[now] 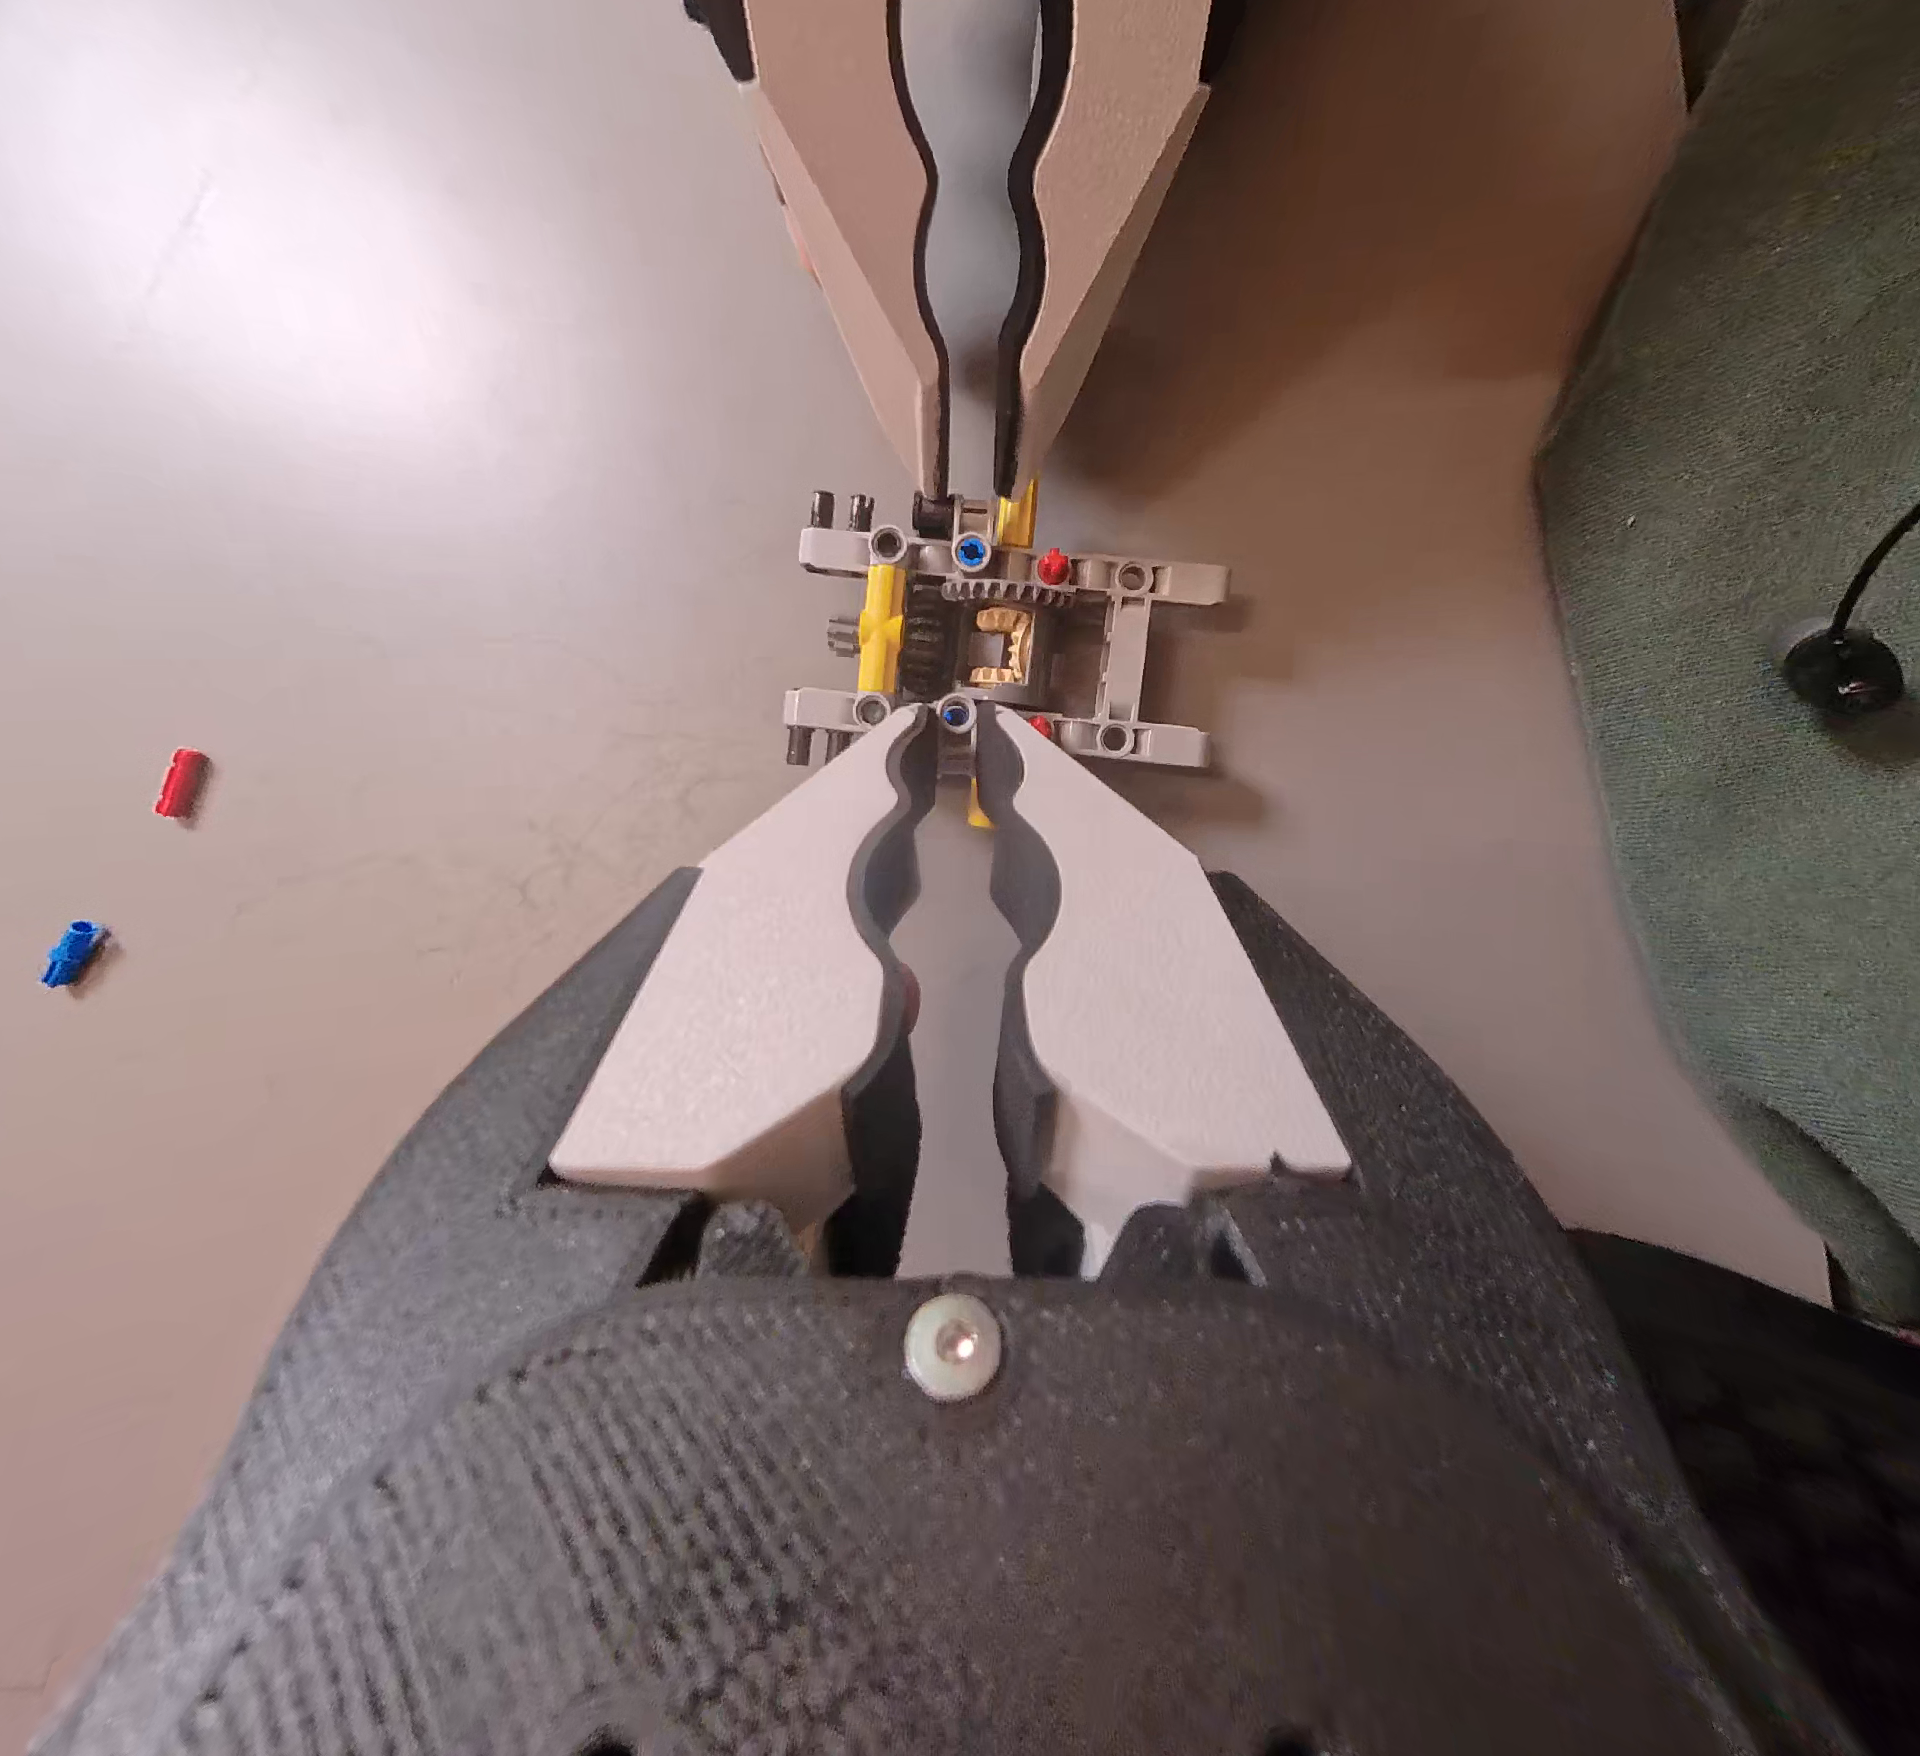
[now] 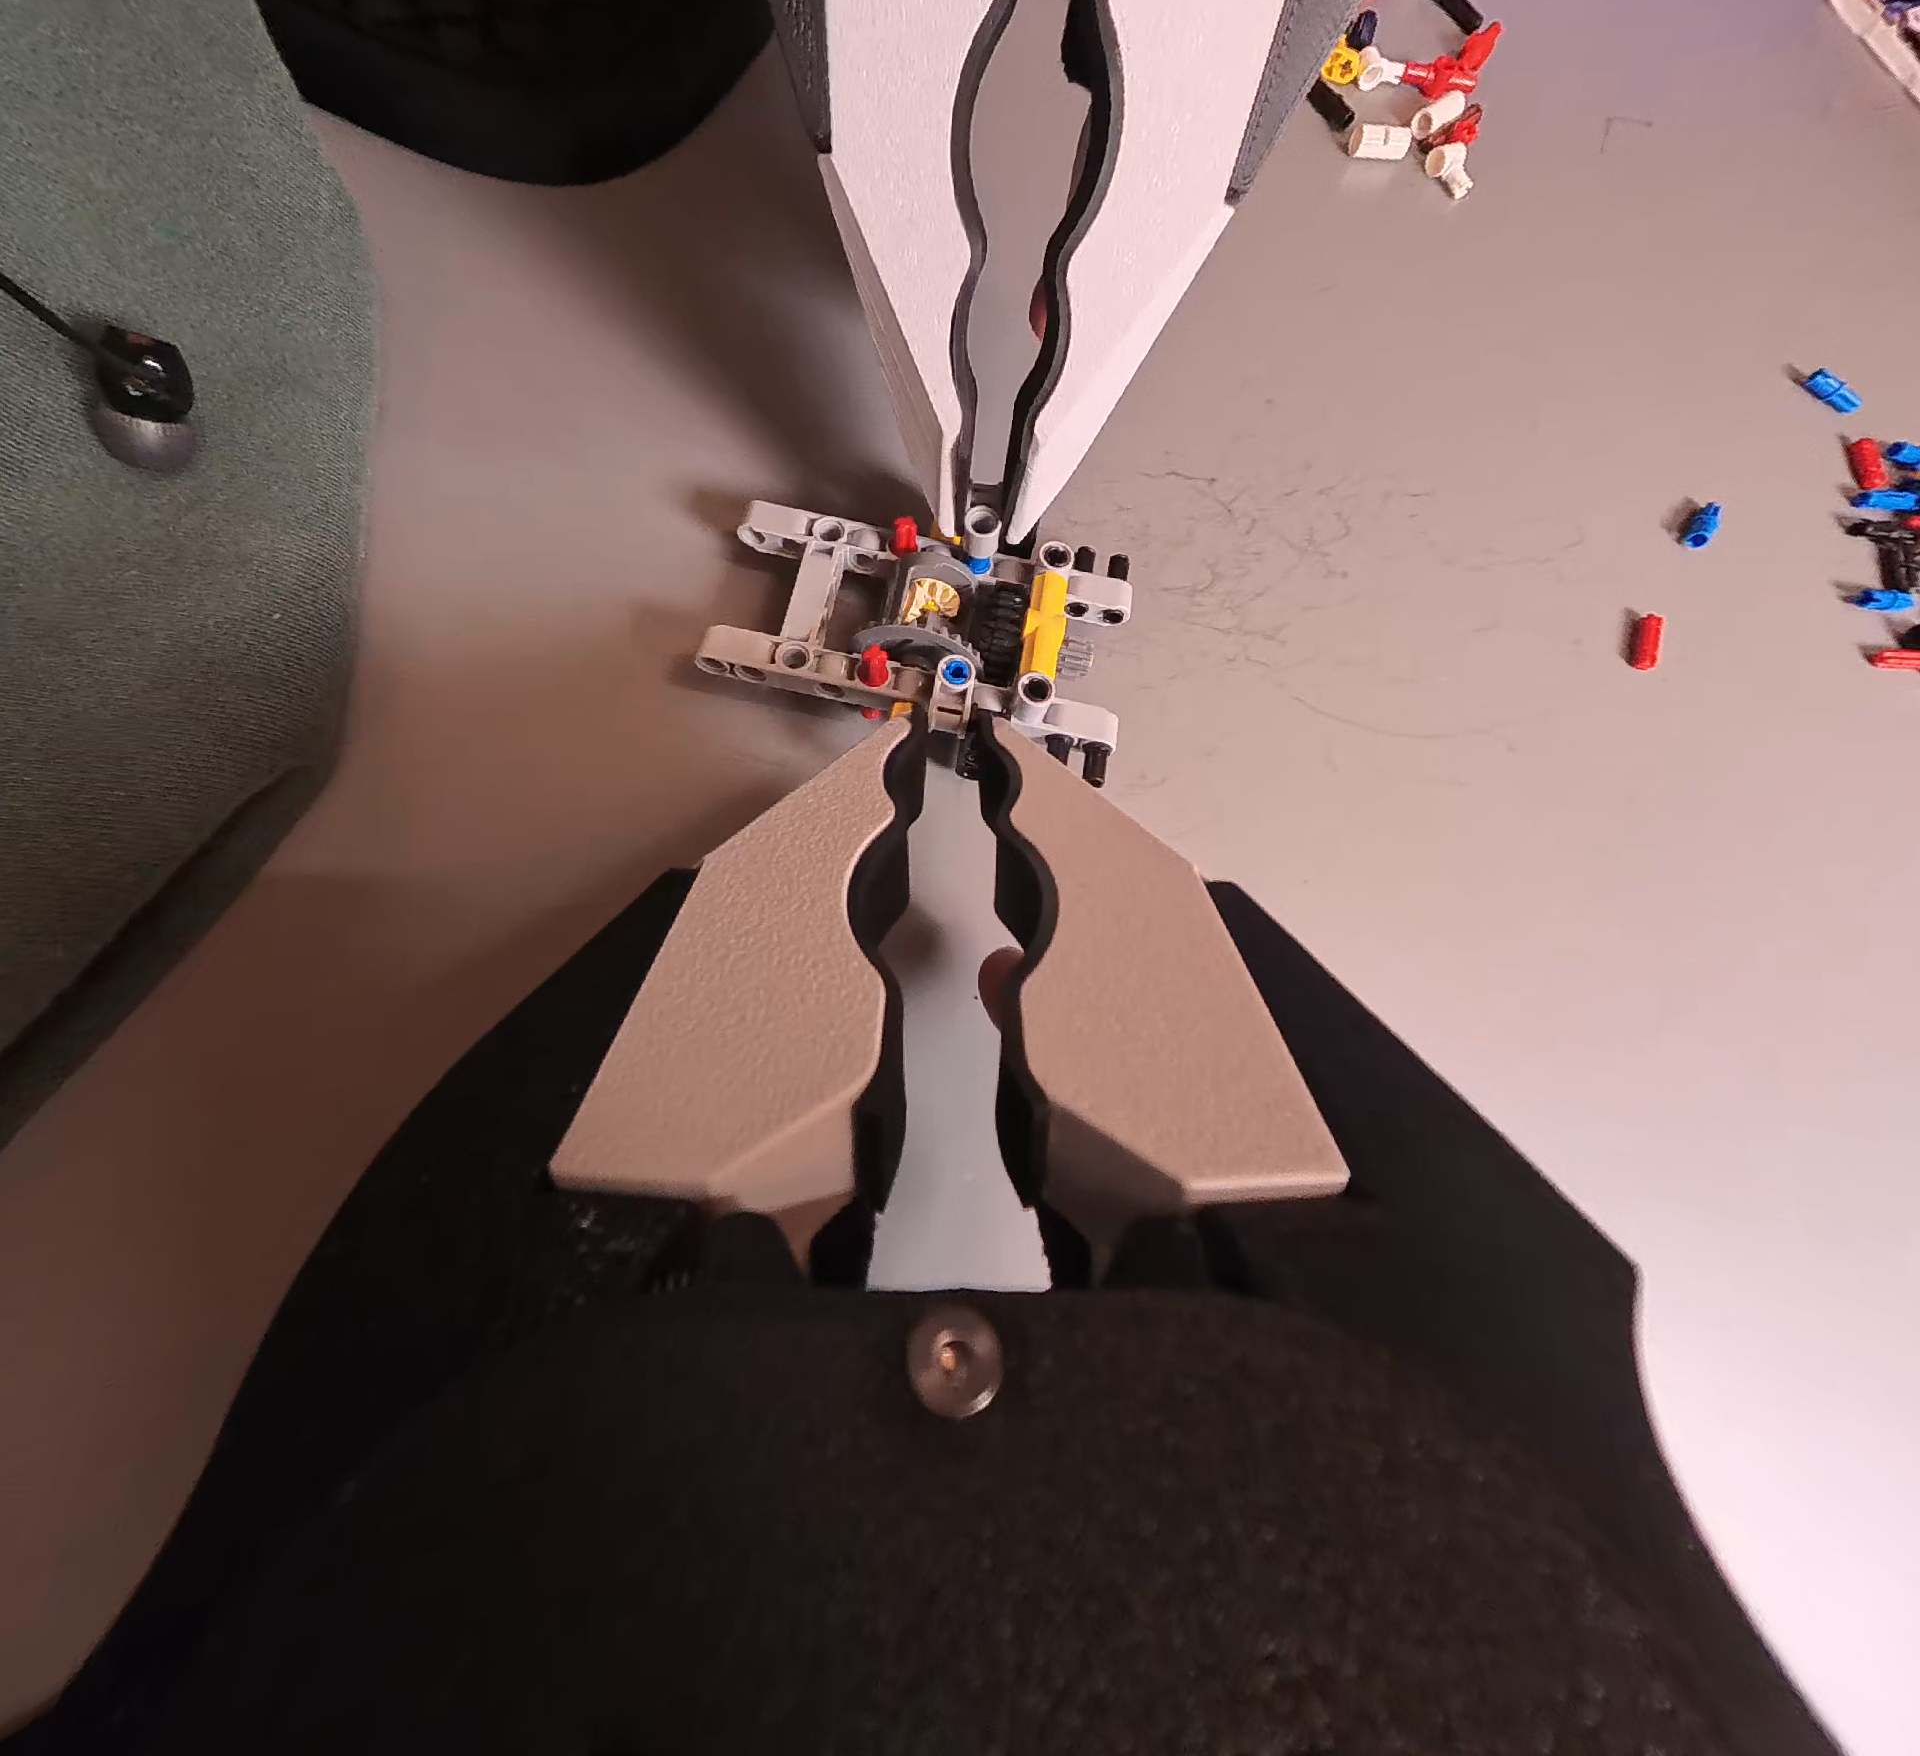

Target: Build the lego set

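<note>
Lego frame [image 1: 1003, 641] lies flat on the table [image 1: 416, 356], pinched from opposite sides by both grippers. The left gripper [image 1: 958, 727] is narrowed onto a grey connector with a blue pin [image 1: 956, 717] on its near beam; its tips hide how that connector joins the beam. The right gripper [image 2: 951, 732] is likewise narrowed on the far beam's connector, covering the black pins beneath. Gears [image 1: 971, 631] sit inside the frame, their meshing hard to make out. A red piece [image 1: 182, 781] and a blue piece [image 1: 75, 953] lie well apart to the side. Loose parts [image 2: 1413, 75] sit farther off, and more at the right wrist view's edge are cut off. A green cushion [image 1: 1787, 563] borders the table.
</note>
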The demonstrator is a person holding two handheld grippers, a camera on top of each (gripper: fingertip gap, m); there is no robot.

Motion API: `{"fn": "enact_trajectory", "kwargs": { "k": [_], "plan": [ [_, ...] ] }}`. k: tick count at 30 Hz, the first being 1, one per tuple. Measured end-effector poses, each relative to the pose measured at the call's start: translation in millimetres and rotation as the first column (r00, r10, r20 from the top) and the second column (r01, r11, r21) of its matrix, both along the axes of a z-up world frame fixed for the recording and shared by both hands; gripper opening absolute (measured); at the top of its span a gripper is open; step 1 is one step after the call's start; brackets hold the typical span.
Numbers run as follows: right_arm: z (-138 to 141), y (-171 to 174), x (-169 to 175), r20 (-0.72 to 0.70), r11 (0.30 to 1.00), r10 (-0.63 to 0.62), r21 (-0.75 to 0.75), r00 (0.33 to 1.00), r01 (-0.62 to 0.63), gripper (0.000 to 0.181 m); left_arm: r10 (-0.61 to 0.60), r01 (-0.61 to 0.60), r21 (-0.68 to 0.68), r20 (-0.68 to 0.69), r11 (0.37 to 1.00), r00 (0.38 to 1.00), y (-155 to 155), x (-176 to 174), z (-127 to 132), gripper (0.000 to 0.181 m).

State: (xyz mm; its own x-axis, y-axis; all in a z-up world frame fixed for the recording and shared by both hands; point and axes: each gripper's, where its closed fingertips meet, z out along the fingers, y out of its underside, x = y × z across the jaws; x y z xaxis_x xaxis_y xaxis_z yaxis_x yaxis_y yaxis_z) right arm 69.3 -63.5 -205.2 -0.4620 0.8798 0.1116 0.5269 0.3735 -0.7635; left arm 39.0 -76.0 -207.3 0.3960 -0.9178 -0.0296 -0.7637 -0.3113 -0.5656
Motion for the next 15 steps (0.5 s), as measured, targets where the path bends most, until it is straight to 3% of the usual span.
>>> {"fn": "enact_trajectory", "kwargs": {
  "k": [1,7,15],
  "plan": [
    [0.1,0.1,-0.1,-0.001,1.000,-0.001,-0.001,1.000,0.001,0.008,-0.003,0.002,-0.006,-0.016,1.000,1.000,-0.2,-0.1,-0.1,0.006],
    [-0.2,0.7,-0.3,-0.003,1.000,-0.006,0.000,1.000,0.006,0.007,-0.023,0.019,-0.041,-0.087,0.999,0.996,-0.8,0.7,-0.7,0.006],
    [3.0,-2.8,1.0,-0.007,1.000,0.010,-0.016,1.000,-0.010,0.013,0.021,-0.023,-0.039,-0.046,0.999,0.999,-2.0,1.3,-0.6,0.006]
  ]
}}
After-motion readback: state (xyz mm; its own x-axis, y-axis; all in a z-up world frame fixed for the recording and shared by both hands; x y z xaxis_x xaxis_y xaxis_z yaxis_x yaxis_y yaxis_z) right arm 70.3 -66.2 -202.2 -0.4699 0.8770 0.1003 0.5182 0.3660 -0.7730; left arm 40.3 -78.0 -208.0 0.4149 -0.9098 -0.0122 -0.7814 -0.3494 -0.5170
